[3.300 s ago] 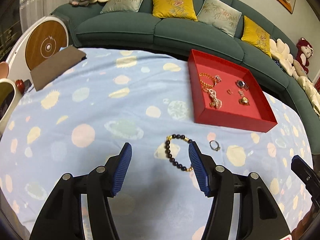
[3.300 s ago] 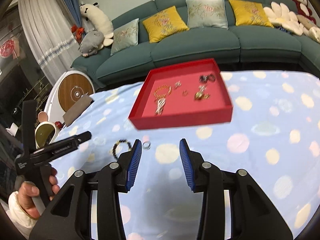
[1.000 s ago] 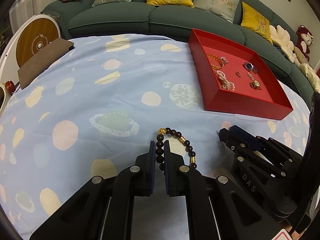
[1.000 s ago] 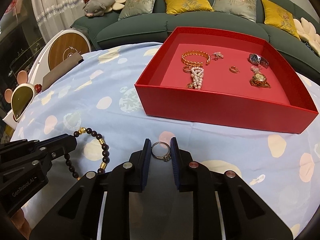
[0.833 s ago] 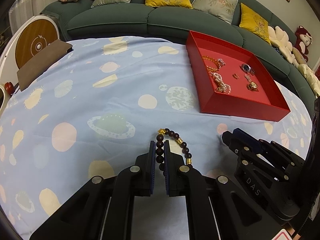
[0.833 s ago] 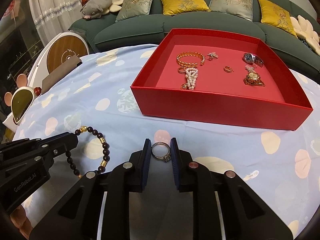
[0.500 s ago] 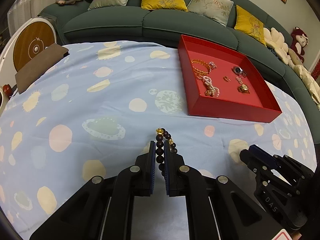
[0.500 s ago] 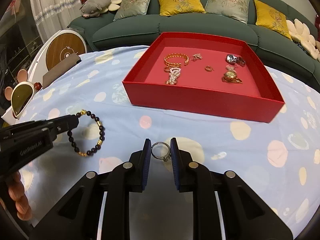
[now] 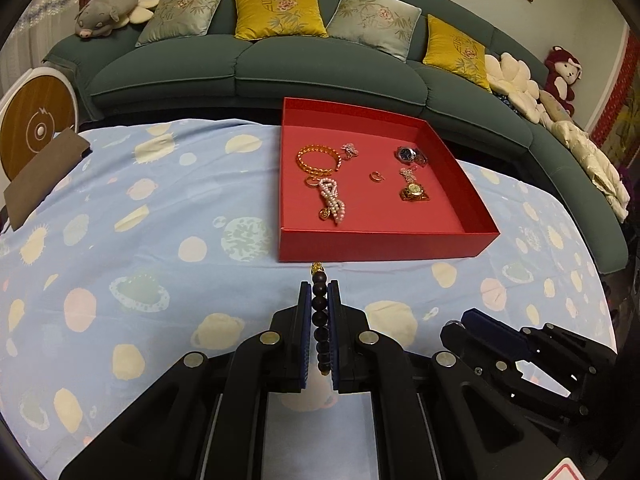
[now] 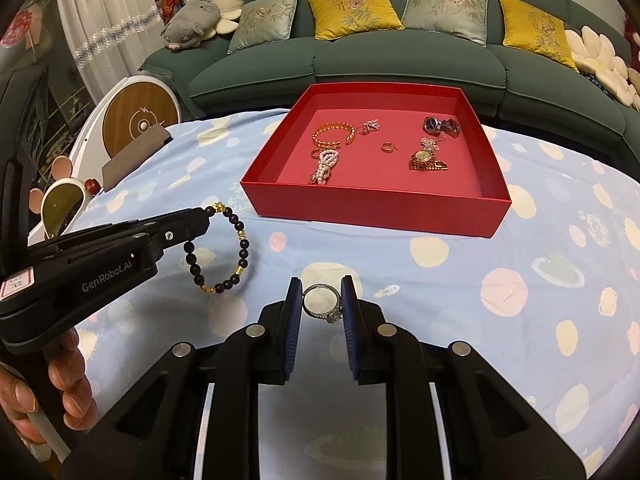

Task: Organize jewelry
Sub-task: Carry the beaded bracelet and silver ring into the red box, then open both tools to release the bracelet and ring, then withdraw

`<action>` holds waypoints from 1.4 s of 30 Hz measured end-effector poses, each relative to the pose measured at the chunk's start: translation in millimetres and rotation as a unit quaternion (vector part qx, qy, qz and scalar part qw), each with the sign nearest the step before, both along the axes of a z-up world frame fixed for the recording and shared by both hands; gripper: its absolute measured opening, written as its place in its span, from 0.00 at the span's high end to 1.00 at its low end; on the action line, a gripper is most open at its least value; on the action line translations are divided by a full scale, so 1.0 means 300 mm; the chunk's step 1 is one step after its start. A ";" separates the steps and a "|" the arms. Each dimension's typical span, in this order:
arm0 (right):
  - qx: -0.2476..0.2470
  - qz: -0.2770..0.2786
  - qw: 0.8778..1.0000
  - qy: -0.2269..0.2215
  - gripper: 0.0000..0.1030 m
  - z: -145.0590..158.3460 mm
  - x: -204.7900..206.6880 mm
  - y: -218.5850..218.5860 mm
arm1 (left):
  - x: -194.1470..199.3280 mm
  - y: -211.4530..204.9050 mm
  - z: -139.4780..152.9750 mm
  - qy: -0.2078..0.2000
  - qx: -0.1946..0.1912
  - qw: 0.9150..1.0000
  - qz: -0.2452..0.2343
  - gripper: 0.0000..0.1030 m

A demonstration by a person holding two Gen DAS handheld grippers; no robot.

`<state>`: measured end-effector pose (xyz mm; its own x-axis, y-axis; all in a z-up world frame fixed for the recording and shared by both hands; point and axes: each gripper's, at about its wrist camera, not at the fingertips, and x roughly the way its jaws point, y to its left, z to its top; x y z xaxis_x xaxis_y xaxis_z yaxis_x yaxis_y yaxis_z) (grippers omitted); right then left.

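Observation:
My left gripper (image 9: 319,292) is shut on a dark bead bracelet (image 9: 320,312) with gold beads, held above the cloth just short of the red tray (image 9: 384,246). In the right wrist view the bracelet (image 10: 224,248) hangs from the left gripper (image 10: 204,218). My right gripper (image 10: 322,292) is shut on a silver ring (image 10: 322,304), lifted above the cloth in front of the tray (image 10: 372,214). The tray holds a gold bangle (image 9: 318,158), a pearl piece (image 9: 332,200), watches and small rings.
The table carries a blue cloth with pastel spots (image 9: 160,240). A brown pouch (image 9: 40,176) lies at the far left edge. A round wooden-faced machine (image 10: 138,120) stands left of the table. A green sofa with cushions (image 9: 280,52) curves behind.
Both grippers have risen and moved toward the red tray, carrying the bracelet and the ring. The bracelet now hangs edge-on in the left gripper.

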<state>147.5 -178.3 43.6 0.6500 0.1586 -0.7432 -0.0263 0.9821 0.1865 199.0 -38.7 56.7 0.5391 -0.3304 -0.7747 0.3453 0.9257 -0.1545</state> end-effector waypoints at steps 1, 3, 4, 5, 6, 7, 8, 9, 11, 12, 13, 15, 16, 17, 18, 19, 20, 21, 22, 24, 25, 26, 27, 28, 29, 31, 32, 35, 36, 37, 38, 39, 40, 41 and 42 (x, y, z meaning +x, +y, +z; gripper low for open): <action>0.001 -0.004 1.000 -0.005 0.81 0.010 0.006 -0.012 | 0.008 -0.012 0.006 -0.001 0.002 1.000 -0.003 0.95; 0.007 -0.018 1.000 -0.020 0.81 0.038 0.026 -0.048 | 0.025 -0.033 0.026 -0.009 0.010 1.000 -0.010 0.95; 0.010 -0.025 0.999 -0.028 0.81 0.056 0.036 -0.070 | 0.033 -0.042 0.042 -0.019 0.014 1.000 -0.011 0.95; 0.011 -0.034 0.999 -0.038 0.81 0.076 0.046 -0.093 | 0.043 -0.047 0.059 -0.026 0.015 0.999 -0.011 0.95; 0.011 -0.042 0.998 -0.046 0.81 0.093 0.054 -0.114 | 0.057 -0.052 0.076 -0.030 0.013 0.999 -0.012 0.95; 0.009 -0.050 0.997 -0.053 0.81 0.109 0.066 -0.134 | 0.069 -0.058 0.091 -0.033 0.010 0.999 -0.013 0.95; 0.009 -0.059 0.996 -0.060 0.81 0.121 0.075 -0.154 | 0.083 -0.066 0.107 -0.038 0.010 0.999 -0.012 0.95; 0.011 -0.067 0.996 -0.066 0.81 0.132 0.086 -0.178 | 0.101 -0.079 0.125 -0.044 0.011 0.999 -0.011 0.95; 0.017 -0.079 0.994 -0.072 0.81 0.145 0.108 -0.215 | 0.130 -0.104 0.156 -0.056 0.012 0.998 -0.013 0.95; 0.018 -0.083 0.994 -0.075 0.81 0.151 0.118 -0.232 | 0.145 -0.120 0.171 -0.062 0.013 0.998 -0.014 0.95; 0.015 -0.086 0.993 -0.078 0.81 0.154 0.127 -0.243 | 0.160 -0.136 0.184 -0.067 0.013 0.998 -0.015 0.95; 0.010 -0.092 0.993 -0.080 0.81 0.154 0.149 -0.260 | 0.187 -0.173 0.201 -0.073 0.010 0.997 -0.017 0.95; 0.013 -0.095 0.992 -0.079 0.81 0.152 0.156 -0.267 | 0.201 -0.188 0.205 -0.073 0.008 0.997 -0.019 0.95; 0.016 -0.097 0.992 -0.078 0.81 0.150 0.167 -0.276 | 0.214 -0.201 0.204 -0.072 0.006 0.997 -0.021 0.95; 0.017 -0.098 0.992 -0.078 0.81 0.147 0.176 -0.283 | 0.226 -0.216 0.201 -0.070 0.006 0.997 -0.021 0.95; 0.015 -0.098 0.992 -0.078 0.81 0.146 0.186 -0.286 | 0.239 -0.230 0.196 -0.067 0.004 0.998 -0.021 0.95; 0.013 -0.096 0.992 -0.078 0.81 0.144 0.198 -0.287 | 0.250 -0.241 0.188 -0.063 0.001 0.998 -0.022 0.95; 0.012 -0.094 0.992 -0.077 0.81 0.141 0.209 -0.288 | 0.261 -0.251 0.180 -0.060 0.000 0.998 -0.021 0.95; 0.010 -0.093 0.993 -0.076 0.81 0.134 0.219 -0.286 | 0.273 -0.265 0.167 -0.057 0.001 0.998 -0.020 0.95; 0.010 -0.090 0.994 -0.068 0.81 0.110 0.245 -0.284 | 0.292 -0.286 0.139 -0.051 0.005 0.999 -0.020 0.95; 0.010 -0.090 0.994 -0.063 0.81 0.098 0.257 -0.282 | 0.301 -0.294 0.123 -0.047 0.007 0.999 -0.020 0.95; 0.008 -0.089 0.994 -0.059 0.81 0.085 0.266 -0.281 | 0.311 -0.301 0.109 -0.043 0.008 0.999 -0.020 0.95; 0.006 -0.088 0.995 -0.054 0.81 0.071 0.277 -0.280 | 0.321 -0.308 0.095 -0.039 0.008 0.999 -0.020 0.95; 0.003 -0.087 0.995 -0.050 0.81 0.059 0.286 -0.281 | 0.331 -0.314 0.082 -0.036 0.009 0.999 -0.019 0.95; 0.001 -0.087 0.995 -0.047 0.81 0.048 0.294 -0.282 | 0.342 -0.319 0.069 -0.032 0.009 0.999 -0.019 0.95; -0.001 -0.088 0.995 -0.042 0.81 0.031 0.309 -0.283 | 0.360 -0.326 0.046 -0.027 0.013 0.999 -0.019 0.94; -0.002 -0.088 0.995 -0.040 0.81 0.022 0.317 -0.286 | 0.369 -0.331 0.037 -0.025 0.015 0.999 -0.018 0.94; 0.001 -0.090 0.995 -0.034 0.81 -0.001 0.340 -0.295 | 0.395 -0.340 0.010 -0.021 0.020 0.999 -0.016 0.94; 0.004 -0.091 0.995 -0.031 0.81 -0.012 0.349 -0.299 | 0.401 -0.341 0.001 -0.020 0.020 0.999 -0.016 0.94; 0.004 -0.092 0.995 -0.028 0.81 -0.022 0.357 -0.301 | 0.406 -0.343 -0.006 -0.018 0.021 0.999 -0.016 0.94; 0.005 -0.091 0.996 -0.025 0.81 -0.033 0.365 -0.302 | 0.412 -0.342 -0.012 -0.016 0.021 1.000 -0.015 0.94; 0.004 -0.091 0.996 -0.023 0.81 -0.041 0.370 -0.303 | 0.416 -0.343 -0.019 -0.014 0.021 1.000 -0.015 0.94; 0.004 -0.091 0.996 -0.020 0.81 -0.048 0.376 -0.301 | 0.421 -0.344 -0.027 -0.013 0.022 1.000 -0.014 0.94; 0.004 -0.090 0.996 -0.018 0.81 -0.056 0.381 -0.300 | 0.424 -0.343 -0.032 -0.011 0.022 1.000 -0.013 0.94; 0.004 -0.089 0.996 -0.016 0.81 -0.063 0.385 -0.300 | 0.425 -0.342 -0.036 -0.014 0.021 1.000 -0.011 0.91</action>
